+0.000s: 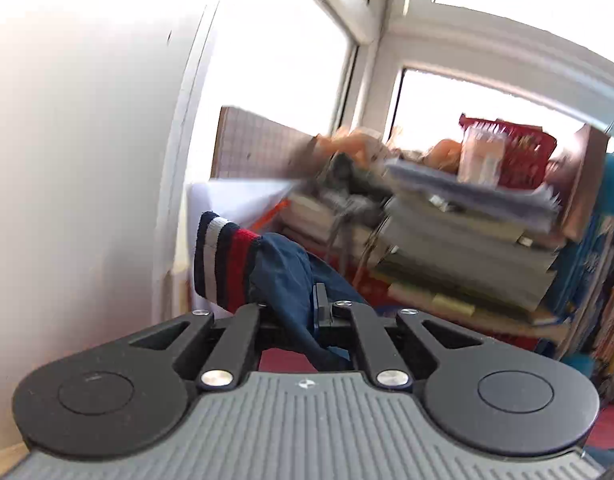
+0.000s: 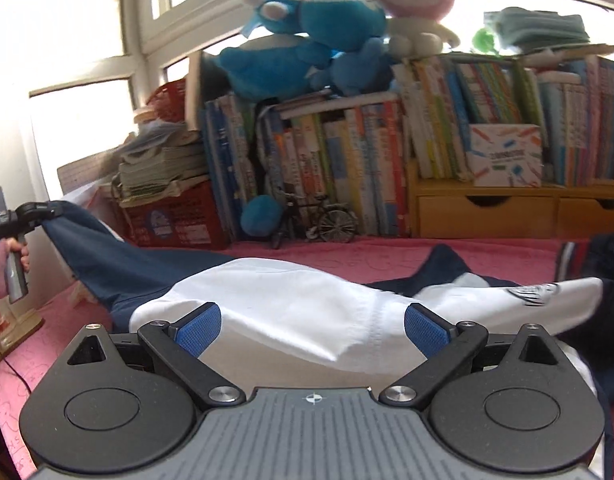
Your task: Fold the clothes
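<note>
your left gripper [image 1: 303, 312] is clenched on the navy sleeve [image 1: 287, 276] of the jacket, the fabric bunched between its closed fingers and the striped red, white and navy cuff [image 1: 223, 260] sticking up just past them to the left. beyond it, blurred, a stack of books [image 1: 467, 248] carries a red basket [image 1: 519, 148] in front of the window [image 1: 275, 64].

in the right wrist view, your right gripper [image 2: 311, 328] is released, its blue pads [image 2: 199, 326] spread wide apart over the white body of the jacket [image 2: 291, 300], which lies across the pink bed cover [image 2: 347, 252]. at the far left edge the left gripper [image 2: 39, 212] holds the navy sleeve [image 2: 127, 264] lifted off the bed, stretched up from the jacket. behind the bed, a row of books [image 2: 347, 168] stands under blue plush toys [image 2: 307, 40] and a white and pink plush [image 2: 415, 4], with a small model bicycle [image 2: 319, 220] in front of them.
</note>
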